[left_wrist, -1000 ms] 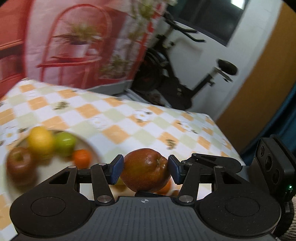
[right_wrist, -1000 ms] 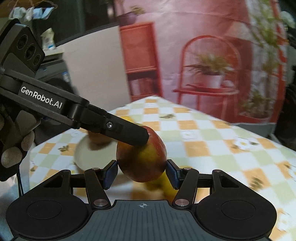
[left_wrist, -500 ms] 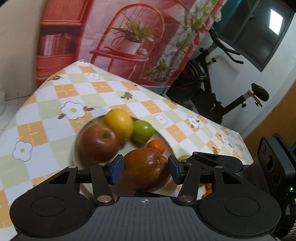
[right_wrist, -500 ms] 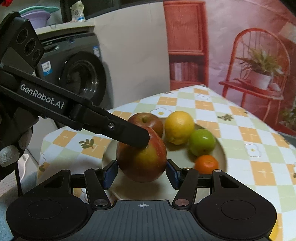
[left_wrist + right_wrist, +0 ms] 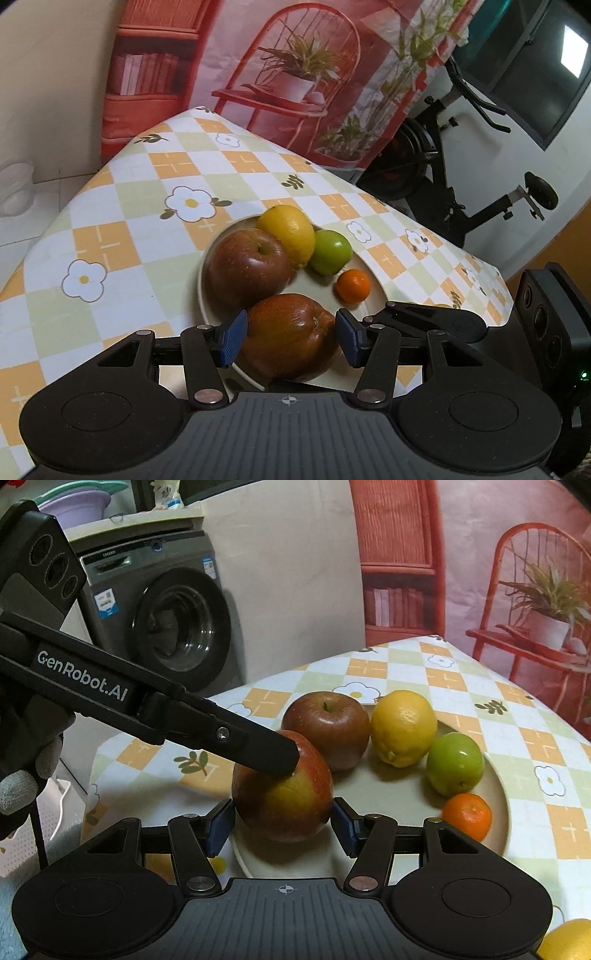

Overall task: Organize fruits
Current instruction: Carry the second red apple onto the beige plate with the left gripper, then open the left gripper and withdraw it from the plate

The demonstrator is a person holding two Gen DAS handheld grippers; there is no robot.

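Apple (image 5: 291, 334) in both tools has come over the plate (image 5: 369, 269) within the last second; a moment back it hung above bare tabletop (image 5: 122, 236) with the plate off to one side. You now have it low above the plate's near part, just in front of the other fruit. It may already be touching the plate, but its underside is hidden, so I can't be sure. Your left tool (image 5: 290, 332) and right tool (image 5: 282, 825) are both clamped on this same apple, one pair of pads crossing the other. That puts you at the set-down, with the release to come.

Count on the plate: one dark red apple (image 5: 327, 729), one lemon (image 5: 404, 727), one green fruit (image 5: 455, 763), one small orange (image 5: 467, 816). One more yellow fruit (image 5: 569, 939) sits off the plate at your right view's bottom corner.
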